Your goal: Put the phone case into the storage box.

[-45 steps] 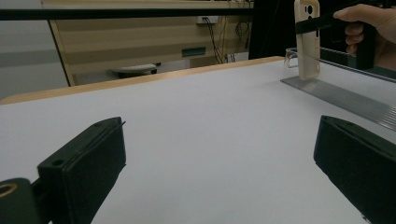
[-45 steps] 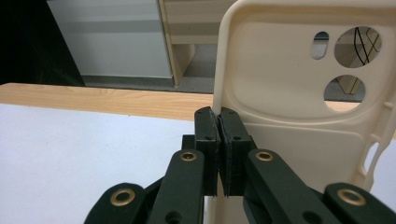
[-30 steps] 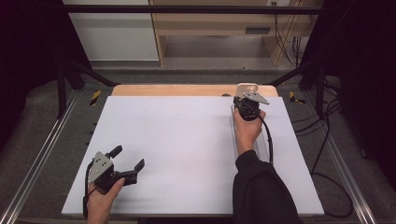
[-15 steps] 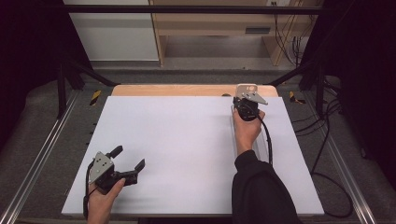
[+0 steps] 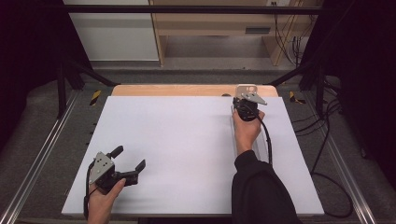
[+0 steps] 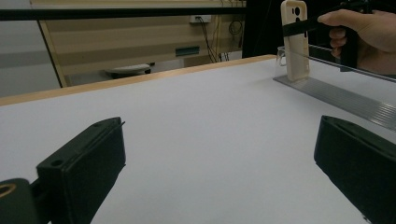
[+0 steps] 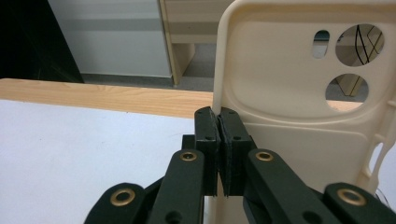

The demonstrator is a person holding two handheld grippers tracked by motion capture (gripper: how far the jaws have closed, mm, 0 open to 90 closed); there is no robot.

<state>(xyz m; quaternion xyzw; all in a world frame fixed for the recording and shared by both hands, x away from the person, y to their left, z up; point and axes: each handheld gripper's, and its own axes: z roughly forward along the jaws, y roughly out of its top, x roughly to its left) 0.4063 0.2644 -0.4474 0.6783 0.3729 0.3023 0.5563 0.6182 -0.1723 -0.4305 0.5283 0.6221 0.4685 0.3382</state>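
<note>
Hardly anything is shifting since the earlier frames: the right claw point(image 7: 218, 154) is clenching a cream phone case point(image 7: 299, 93), holding it upright beyond its tips above the counter point(image 5: 177, 140); the left claw point(image 5: 127, 162) is resting released, well apart.

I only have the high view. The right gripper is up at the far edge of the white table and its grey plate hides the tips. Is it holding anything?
Observer: Yes. The right gripper has its jaws pressed shut on the edge of a cream phone case.
Operator: Is the case lying flat or standing?
Observer: Standing upright; the left gripper view shows its lower end on a clear grooved strip that lies on the table.
Operator: Which face is toward the gripper?
Observer: The hollow inner face, camera cutouts at the top.
Operator: And the left gripper?
Observer: The left gripper is open wide, with only the white table between its jaws.
</note>
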